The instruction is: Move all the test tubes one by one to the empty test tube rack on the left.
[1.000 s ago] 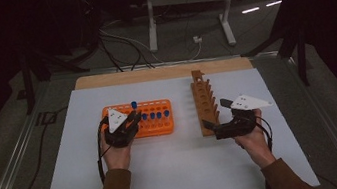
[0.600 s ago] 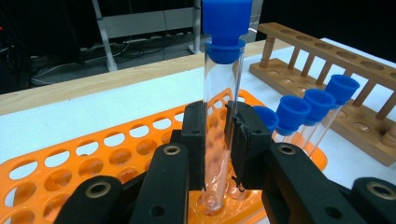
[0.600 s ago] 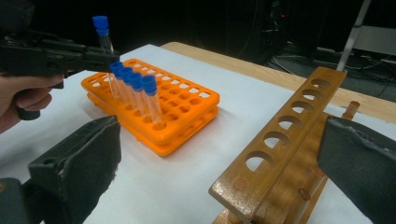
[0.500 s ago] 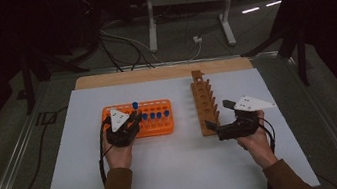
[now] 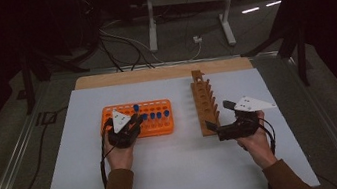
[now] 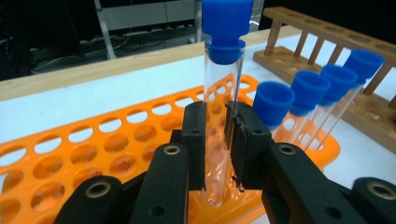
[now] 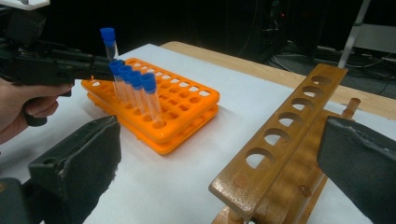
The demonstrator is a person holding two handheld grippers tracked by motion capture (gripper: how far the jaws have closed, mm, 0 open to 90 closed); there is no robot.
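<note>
My left gripper [image 6: 217, 135] is shut on a clear test tube [image 6: 222, 79] with a blue cap, gripping its lower half. The tube stands upright over the orange rack [image 6: 116, 140], taller than the three capped tubes [image 6: 308, 93] seated to its right. In the high view the left gripper [image 5: 130, 125] sits at the rack's [image 5: 161, 127] left half. My right gripper [image 5: 220, 115] is open at the near end of the wooden rack [image 5: 204, 101]. In the right gripper view its jaws stand wide apart on either side of that wooden rack [image 7: 289, 126], whose holes hold nothing.
Both racks rest on a white mat [image 5: 178, 174] over a wooden tabletop [image 5: 153, 73]. A row of blue-capped tubes [image 7: 135, 86] stands in the orange rack [image 7: 187, 107], beside the left gripper [image 7: 56, 65]. Cables and a metal stand [image 5: 185, 16] lie on the floor beyond.
</note>
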